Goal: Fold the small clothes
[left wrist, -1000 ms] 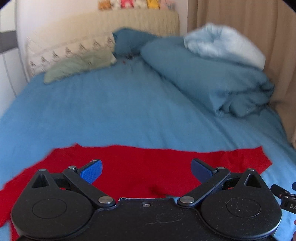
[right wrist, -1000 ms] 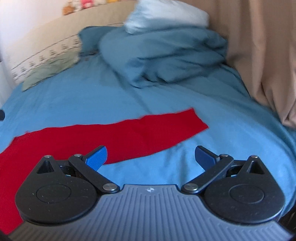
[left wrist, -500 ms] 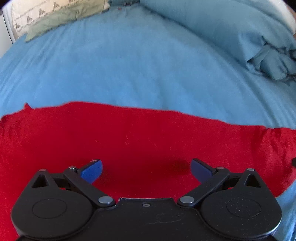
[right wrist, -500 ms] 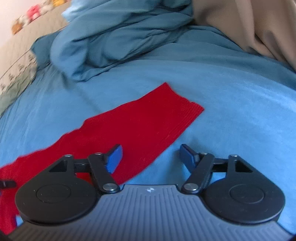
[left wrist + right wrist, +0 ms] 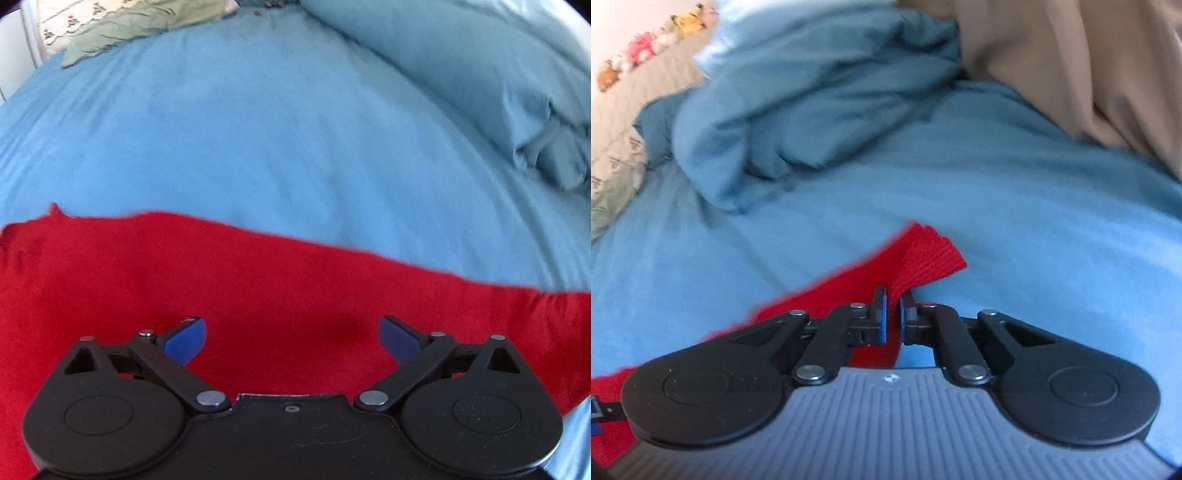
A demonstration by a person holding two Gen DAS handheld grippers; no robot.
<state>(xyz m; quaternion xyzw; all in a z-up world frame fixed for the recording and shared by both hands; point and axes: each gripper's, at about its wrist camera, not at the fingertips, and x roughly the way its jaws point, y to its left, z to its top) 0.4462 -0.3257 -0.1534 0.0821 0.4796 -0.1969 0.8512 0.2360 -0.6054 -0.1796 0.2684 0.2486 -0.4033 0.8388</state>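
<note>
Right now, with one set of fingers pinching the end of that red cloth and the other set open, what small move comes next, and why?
Probably the left gripper should close on the red cloth beneath it. Its fingers stand wide apart over the cloth, holding nothing, while the right gripper has just closed on the cloth's ribbed end. A fold over the blue sheet likely needs both ends held.
</note>
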